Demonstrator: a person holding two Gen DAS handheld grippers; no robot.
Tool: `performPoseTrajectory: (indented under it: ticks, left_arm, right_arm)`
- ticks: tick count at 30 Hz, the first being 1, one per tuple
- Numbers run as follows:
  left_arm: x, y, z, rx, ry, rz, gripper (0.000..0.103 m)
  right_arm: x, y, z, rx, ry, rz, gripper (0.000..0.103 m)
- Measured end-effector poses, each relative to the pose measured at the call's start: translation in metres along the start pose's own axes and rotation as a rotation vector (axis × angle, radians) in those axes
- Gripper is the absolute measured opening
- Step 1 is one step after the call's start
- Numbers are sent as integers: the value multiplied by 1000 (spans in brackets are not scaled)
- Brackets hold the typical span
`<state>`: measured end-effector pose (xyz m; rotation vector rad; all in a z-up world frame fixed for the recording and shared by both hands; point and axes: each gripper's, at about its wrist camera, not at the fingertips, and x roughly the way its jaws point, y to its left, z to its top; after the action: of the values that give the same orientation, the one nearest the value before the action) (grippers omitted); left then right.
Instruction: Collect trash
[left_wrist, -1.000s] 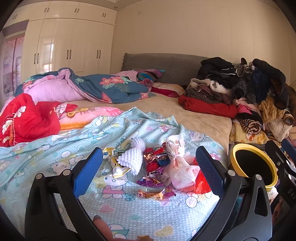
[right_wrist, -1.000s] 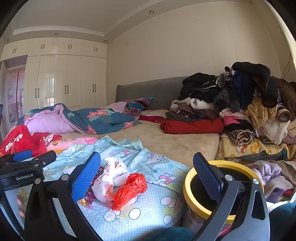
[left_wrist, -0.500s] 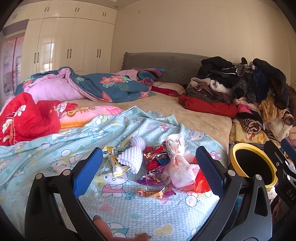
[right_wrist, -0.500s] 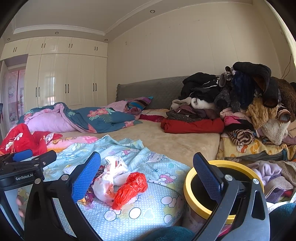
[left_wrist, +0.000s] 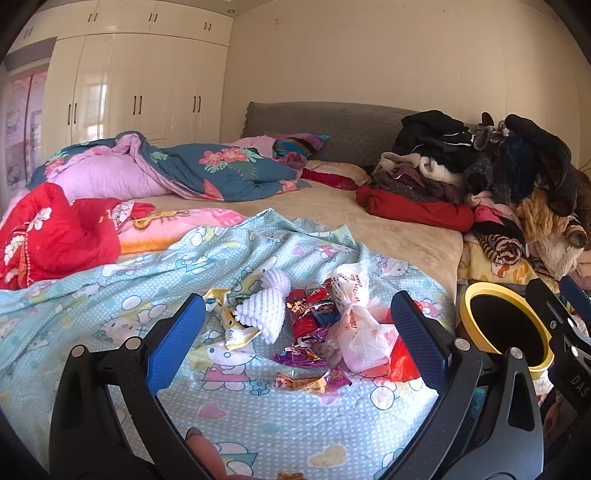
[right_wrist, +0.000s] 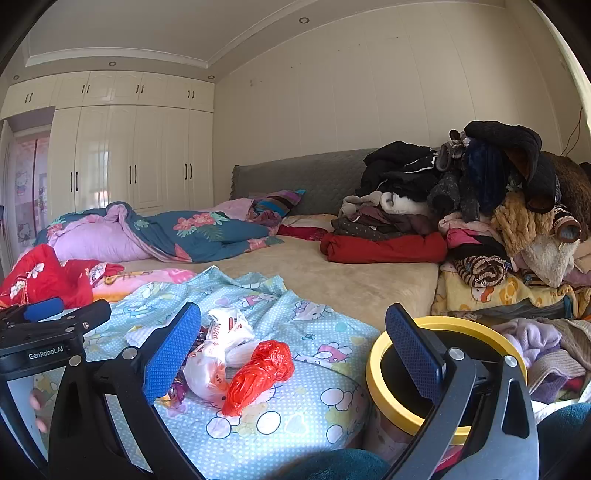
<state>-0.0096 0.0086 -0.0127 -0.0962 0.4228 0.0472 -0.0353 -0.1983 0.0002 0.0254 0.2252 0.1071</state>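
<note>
- The left gripper (left_wrist: 297, 339), with black frame and blue pads, hovered over the light-blue cartoon-print sheet (left_wrist: 110, 295) with its fingers spread wide and nothing between them.
- The right gripper (right_wrist: 291, 354) was also wide apart and empty, above the sheet's corner and the bin.
- The trash lay in a small heap near the front right corner of the sheet: a crumpled white plastic bag with red print (left_wrist: 356, 325), red and purple shiny candy wrappers (left_wrist: 310, 317), a yellow-white snack wrapper (left_wrist: 232, 325) and a flat orange-purple foil wrapper (left_wrist: 314, 380).
- The white bag's long axis ran from the near side toward the headboard, slightly tilted to the left.
- The crumpled red plastic bag (right_wrist: 258, 373) lay just beside the white bag, its long axis diagonal, the lower end pointing toward the near edge of the bed.
- A white knitted item (left_wrist: 267, 306) lay touching the wrappers.
- The round bin with yellow rim and black inside (right_wrist: 376, 369) stood just beside the bed corner; the right finger hid part of its rim.
- In the left view, the red bag was mostly hidden behind the right finger.
- The print on the wrappers was too small to read.
- A fingertip (left_wrist: 201, 448) showed at the bottom edge, cut off.
</note>
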Motion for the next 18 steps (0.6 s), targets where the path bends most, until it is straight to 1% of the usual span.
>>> performPoseTrajectory:
  ticks: [4,18]
  left_arm:
    - [-1,1,0,-3,-1,-18,92]
    - [1,0,-1,-5,4,-18,92]
  right_arm:
    - [0,-1,0,-1,1,-2,97]
    - [1,-3,-1,-2,2,1,97]
